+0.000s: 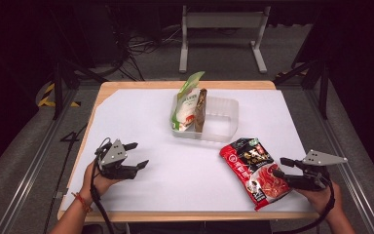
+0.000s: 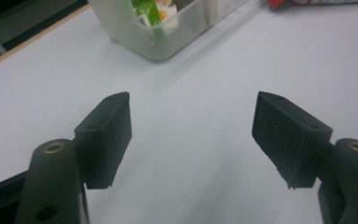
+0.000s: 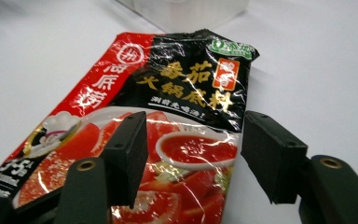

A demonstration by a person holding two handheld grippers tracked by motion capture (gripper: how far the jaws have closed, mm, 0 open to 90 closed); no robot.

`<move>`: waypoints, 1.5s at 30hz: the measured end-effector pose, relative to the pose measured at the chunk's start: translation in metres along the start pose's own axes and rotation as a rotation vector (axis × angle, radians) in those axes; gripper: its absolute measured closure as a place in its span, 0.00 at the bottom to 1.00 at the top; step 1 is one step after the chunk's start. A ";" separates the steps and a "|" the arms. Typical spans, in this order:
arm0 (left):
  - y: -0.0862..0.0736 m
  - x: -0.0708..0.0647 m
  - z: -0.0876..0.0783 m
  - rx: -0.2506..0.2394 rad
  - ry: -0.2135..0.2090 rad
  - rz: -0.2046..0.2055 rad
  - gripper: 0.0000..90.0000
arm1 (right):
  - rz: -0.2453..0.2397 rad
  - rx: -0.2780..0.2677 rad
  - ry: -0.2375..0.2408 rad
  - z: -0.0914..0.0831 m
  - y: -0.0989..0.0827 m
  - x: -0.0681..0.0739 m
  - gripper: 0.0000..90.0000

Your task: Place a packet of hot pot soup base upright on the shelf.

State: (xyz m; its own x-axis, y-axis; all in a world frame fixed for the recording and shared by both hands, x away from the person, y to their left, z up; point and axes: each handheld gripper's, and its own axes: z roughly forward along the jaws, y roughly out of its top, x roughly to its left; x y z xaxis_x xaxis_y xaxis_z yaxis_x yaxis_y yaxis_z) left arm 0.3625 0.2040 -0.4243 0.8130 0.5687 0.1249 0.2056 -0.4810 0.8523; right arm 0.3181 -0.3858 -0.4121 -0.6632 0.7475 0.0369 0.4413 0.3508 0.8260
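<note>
Red and black foil makes up the sauce packet (image 1: 255, 172), which we record lying flat on the white sheet (image 1: 175, 165) over the wooden worktop (image 1: 126, 86), at the near right, its top end pointing toward the tray. Our right tool (image 1: 279, 167) sits at the packet's right edge; in the right gripper view the packet (image 3: 168, 140) lies between and beneath the two black jaws, which stand apart with a clear gap, the pads not pressing on the foil. Our left tool (image 1: 137, 155) rests near the left edge of the sheet, well apart from the packet, held in the left hand (image 1: 102, 183); in the left gripper view its jaws stand wide apart over bare white sheet with nothing between them. Item three: a clear plastic tray (image 1: 224, 122) stands toward the far middle of the worktop, beyond the packet and not touching it. Within its left part stand a green and white pouch (image 1: 186, 105), upright and leaning, and just beside it a narrow brown packet (image 1: 200, 111), also upright. The tray's corner (image 2: 158, 44) shows at the top of the left gripper view, with the green pouch (image 2: 149, 9) seen through its wall.
</note>
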 end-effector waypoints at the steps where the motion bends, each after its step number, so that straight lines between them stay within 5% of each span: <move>1: 0.000 0.000 0.000 0.000 0.000 0.000 0.32 | 0.000 0.000 0.000 0.000 0.000 0.000 0.48; 6: -0.017 -0.003 -0.008 -0.010 0.009 -0.026 0.32 | 0.002 0.051 -0.060 -0.006 -0.004 -0.006 0.79; 12: -0.020 0.002 -0.010 -0.041 0.010 -0.063 0.32 | 0.018 0.135 -0.123 0.000 -0.011 -0.016 0.91; 16: -0.022 0.002 -0.007 -0.028 0.008 -0.064 0.32 | 0.002 0.172 -0.101 0.005 -0.015 -0.014 0.99; 28: -0.019 0.001 0.000 -0.016 -0.009 -0.054 0.32 | 0.017 0.174 -0.034 -0.002 -0.021 -0.012 1.00; 39: -0.018 0.001 0.000 -0.028 -0.006 -0.053 0.32 | -0.087 0.188 0.069 0.002 -0.016 0.006 1.00; 45: -0.018 0.000 0.000 -0.023 -0.013 -0.054 0.32 | -0.105 0.175 0.120 0.002 -0.013 0.013 1.00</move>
State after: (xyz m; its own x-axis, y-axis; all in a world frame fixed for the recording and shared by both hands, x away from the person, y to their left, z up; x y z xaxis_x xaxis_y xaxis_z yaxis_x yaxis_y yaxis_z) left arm 0.3590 0.2125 -0.4394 0.8083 0.5844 0.0718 0.2371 -0.4346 0.8688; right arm 0.3050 -0.3793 -0.4234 -0.7736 0.6329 0.0311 0.4570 0.5233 0.7192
